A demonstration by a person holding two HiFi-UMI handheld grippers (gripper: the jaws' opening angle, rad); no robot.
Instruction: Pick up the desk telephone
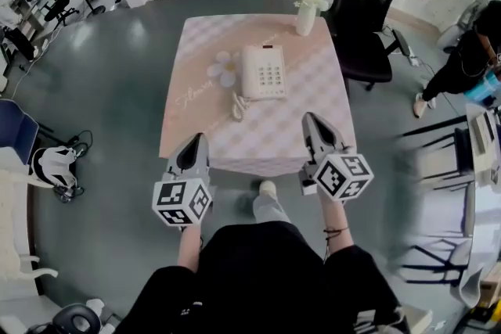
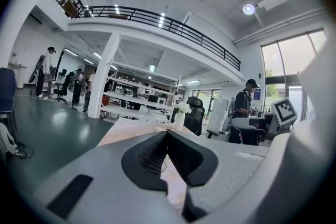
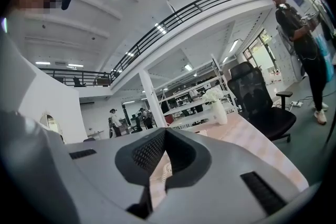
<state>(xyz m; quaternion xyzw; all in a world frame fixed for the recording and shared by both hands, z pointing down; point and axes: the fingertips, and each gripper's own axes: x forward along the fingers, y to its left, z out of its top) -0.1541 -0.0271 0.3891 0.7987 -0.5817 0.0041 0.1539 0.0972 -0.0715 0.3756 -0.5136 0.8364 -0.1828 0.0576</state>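
The left gripper (image 1: 198,138) is clenched on nothing, its tips over the near edge of the table (image 1: 313,102). Ahead of it and to its right, the telephone (image 1: 264,71) lies flat mid-table, its coiled cord (image 1: 239,107) trailing toward the grippers. The right gripper (image 1: 311,119) is also clenched and empty, with the telephone ahead and to its left, well apart. Beyond it a vase (image 1: 306,12) stands at the far edge.

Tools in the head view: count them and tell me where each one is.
2. The left tool is over the table's near left corner; the right tool is over its near right corner. Both are shut, short of the desk telephone. None seems hidden.
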